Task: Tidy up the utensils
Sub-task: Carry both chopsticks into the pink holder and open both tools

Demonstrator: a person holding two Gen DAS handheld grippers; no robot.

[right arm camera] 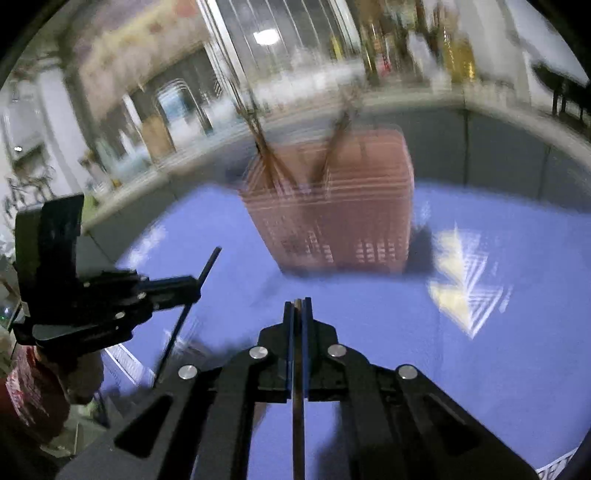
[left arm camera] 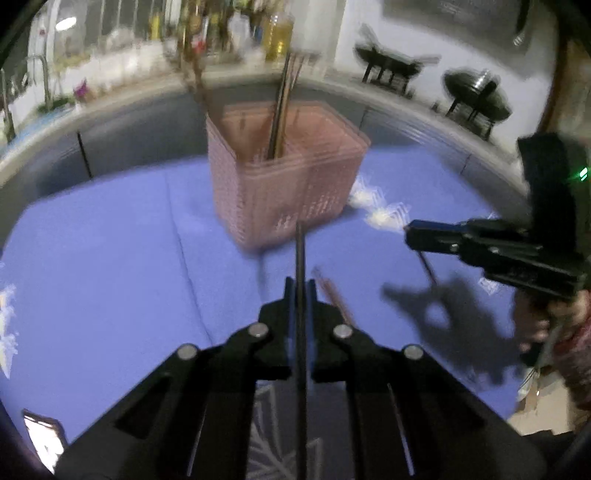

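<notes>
A pink slotted basket [left arm camera: 284,177] stands on the blue cloth [left arm camera: 110,258], with several chopsticks [left arm camera: 280,110] upright in it. My left gripper [left arm camera: 300,284] is shut on a black chopstick [left arm camera: 300,243] whose tip points towards the basket. A brown chopstick [left arm camera: 334,299] lies on the cloth just right of its fingers. To the right, my right gripper [left arm camera: 408,236] hangs above the cloth, shut on a thin chopstick [left arm camera: 428,271]. In the right wrist view the right gripper [right arm camera: 298,306] clamps a brown chopstick [right arm camera: 297,435], the basket [right arm camera: 332,221] is ahead, and the left gripper [right arm camera: 197,286] holds its black chopstick [right arm camera: 208,264].
A grey raised edge [left arm camera: 147,125] borders the cloth behind the basket. Bottles [left arm camera: 277,33] line the back, and black stands [left arm camera: 391,66] sit at the back right. White patterns [right arm camera: 465,284] mark the cloth. A person's hand [left arm camera: 554,325] holds the right gripper.
</notes>
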